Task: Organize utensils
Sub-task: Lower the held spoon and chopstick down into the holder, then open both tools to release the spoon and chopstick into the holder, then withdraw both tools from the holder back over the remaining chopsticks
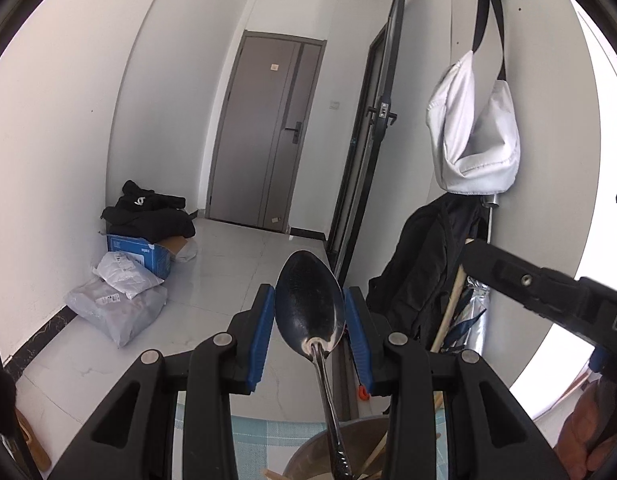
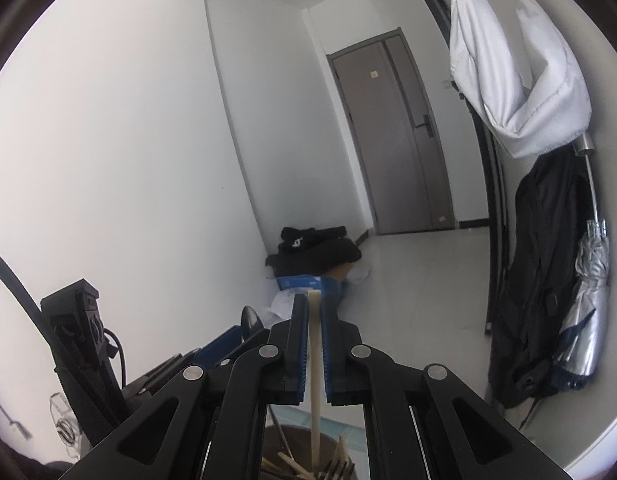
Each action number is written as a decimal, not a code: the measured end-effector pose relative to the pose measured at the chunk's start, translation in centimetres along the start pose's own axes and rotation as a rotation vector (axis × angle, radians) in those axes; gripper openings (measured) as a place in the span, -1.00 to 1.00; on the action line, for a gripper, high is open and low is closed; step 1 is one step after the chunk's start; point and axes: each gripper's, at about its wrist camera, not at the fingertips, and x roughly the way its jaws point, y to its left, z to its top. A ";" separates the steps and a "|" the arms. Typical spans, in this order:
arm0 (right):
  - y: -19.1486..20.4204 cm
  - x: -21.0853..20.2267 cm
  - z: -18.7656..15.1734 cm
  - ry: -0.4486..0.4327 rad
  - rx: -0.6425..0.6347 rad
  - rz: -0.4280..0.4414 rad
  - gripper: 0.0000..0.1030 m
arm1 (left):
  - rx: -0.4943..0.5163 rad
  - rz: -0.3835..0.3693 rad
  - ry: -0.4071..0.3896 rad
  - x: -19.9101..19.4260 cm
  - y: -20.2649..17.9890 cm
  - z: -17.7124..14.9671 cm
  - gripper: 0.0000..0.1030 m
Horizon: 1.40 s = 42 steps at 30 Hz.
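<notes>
Steel spoon (image 1: 310, 304), glossy dark bowl upright, slim handle.

Soft, even daylight, blown-out glare at right, heavy fisheye curvature, dark vignetted corners

Shiny metal spoon (image 1: 310, 312) upright, bowl up, pale wooden chopstick (image 2: 314, 356) upright, both over utensil-filled pot (image 2: 284, 444)

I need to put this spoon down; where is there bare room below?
Crowded: the bowl under the spoon already holds chopsticks. Free: a strip of checked cloth left of the bowl, between the left gripper's arms.
</notes>
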 end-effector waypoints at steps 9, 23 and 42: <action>0.2 0.6 -1.4 0.064 -0.007 0.020 -0.89 | 0.013 -0.038 0.060 -1.1 0.0 -0.4 -0.40; 0.9 1.0 -3.3 0.174 -0.026 0.058 -0.86 | 0.078 -0.127 0.231 -1.9 -0.8 -2.0 -0.40; 1.1 -5.6 -4.0 0.180 0.077 -0.017 -0.31 | -0.015 0.003 0.234 -7.0 0.0 0.5 0.62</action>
